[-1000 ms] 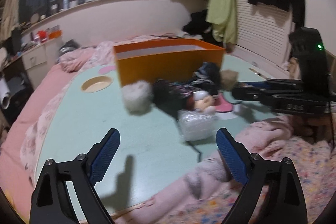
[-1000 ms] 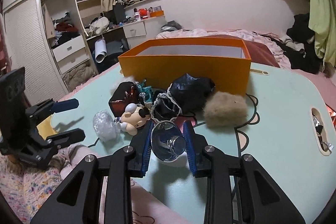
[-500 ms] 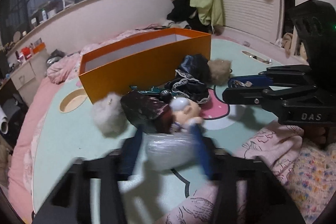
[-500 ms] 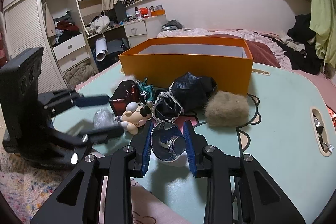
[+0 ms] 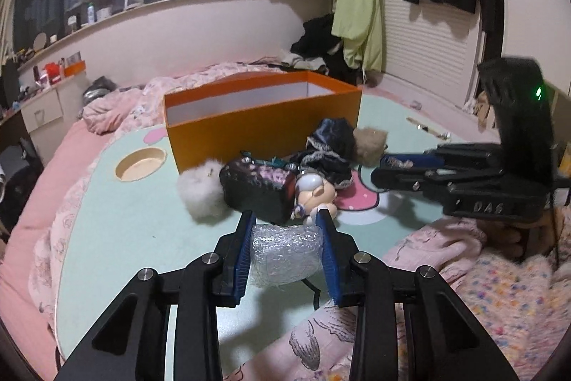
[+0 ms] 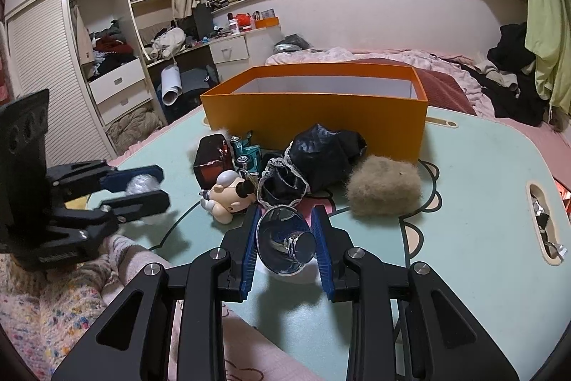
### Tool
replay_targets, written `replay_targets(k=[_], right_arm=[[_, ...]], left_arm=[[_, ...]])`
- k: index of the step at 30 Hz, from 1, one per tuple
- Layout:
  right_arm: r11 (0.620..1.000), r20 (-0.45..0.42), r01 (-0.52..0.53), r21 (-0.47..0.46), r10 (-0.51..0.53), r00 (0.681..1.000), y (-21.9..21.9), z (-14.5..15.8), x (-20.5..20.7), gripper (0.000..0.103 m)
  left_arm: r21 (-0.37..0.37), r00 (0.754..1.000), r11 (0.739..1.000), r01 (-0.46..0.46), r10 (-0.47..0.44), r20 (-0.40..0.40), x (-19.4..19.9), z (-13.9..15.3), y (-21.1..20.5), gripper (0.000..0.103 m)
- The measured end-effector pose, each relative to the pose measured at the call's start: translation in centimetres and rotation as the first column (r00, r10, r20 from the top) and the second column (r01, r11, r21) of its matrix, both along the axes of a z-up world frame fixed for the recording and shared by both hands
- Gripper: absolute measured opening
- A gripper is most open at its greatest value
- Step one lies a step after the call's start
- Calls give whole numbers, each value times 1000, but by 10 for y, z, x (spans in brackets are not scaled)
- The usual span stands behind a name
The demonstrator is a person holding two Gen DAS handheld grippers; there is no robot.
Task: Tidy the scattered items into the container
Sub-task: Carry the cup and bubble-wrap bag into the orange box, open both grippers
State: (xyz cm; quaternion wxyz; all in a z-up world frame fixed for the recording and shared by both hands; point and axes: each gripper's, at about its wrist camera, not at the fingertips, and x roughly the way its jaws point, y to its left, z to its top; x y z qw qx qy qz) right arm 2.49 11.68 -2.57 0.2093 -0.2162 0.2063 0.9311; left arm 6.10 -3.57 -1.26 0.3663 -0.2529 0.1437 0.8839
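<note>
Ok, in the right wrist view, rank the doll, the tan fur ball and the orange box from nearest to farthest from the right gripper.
1. Doll, just ahead, left.
2. Tan fur ball, ahead, right; close to the doll's distance.
3. Orange box, behind the pile.

Home bedroom: bed [image 5: 117,116], wardrobe [image 6: 53,66], hung clothes [image 5: 357,9].

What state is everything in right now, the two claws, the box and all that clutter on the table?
left gripper: shut on the bubble-wrap bundle.
right gripper: shut on the shiny metal cup.
orange box: open-topped, upright; nothing shows inside.
cartoon figurine: lying on its side.
brown fluffy ball: resting loose on the table.
white fluffy ball: resting beside the dark red pouch.
black cloth: crumpled against the box.
</note>
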Motion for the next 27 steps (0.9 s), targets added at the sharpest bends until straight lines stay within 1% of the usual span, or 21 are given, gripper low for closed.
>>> replay_targets(k=[3,7,10,13,14,16,18,20,22,25,27], right_arm=[[1000,8,3,13,-3,1000,0,4,-2,30],[999,-14,15,28,-15,1000,3,14,0,30],[998,-53,46,33,-45,998,15,30,3,30],[998,-88,53,21,-51,995,34,51,0,30],[998,-92,56,22,-54,994,41,58,-3,30],[998,-90,57,20,-55,994,59,72,-13,30],[999,-86,51,-14,-52,995,81,79,-27,30],[997,-71,35,-67,-40,997,103,80,-44,30],[992,-50,41,-118,-47,998,126,75,-63,30],[980,-9,45,-196,-48,999,153,59,-87,30],[966,15,67,-251,-65,998,167,47,-99,30]], left_arm=[[27,1000,1000,7,-7,3,-4,9,1,33],[36,1000,999,8,-8,-16,-14,23,7,33],[68,1000,997,22,-22,-5,-30,40,13,33],[108,1000,994,-24,23,5,-58,62,22,33],[127,999,992,-27,24,24,-72,70,27,33],[146,996,989,-28,15,90,-100,78,38,33],[132,987,990,-48,27,160,-131,76,52,33],[90,975,993,-80,59,212,-160,66,68,33],[46,968,992,-121,108,226,-180,56,79,33],[-8,961,984,-180,178,210,-199,41,91,33],[-32,954,982,-186,188,234,-209,34,97,33]])
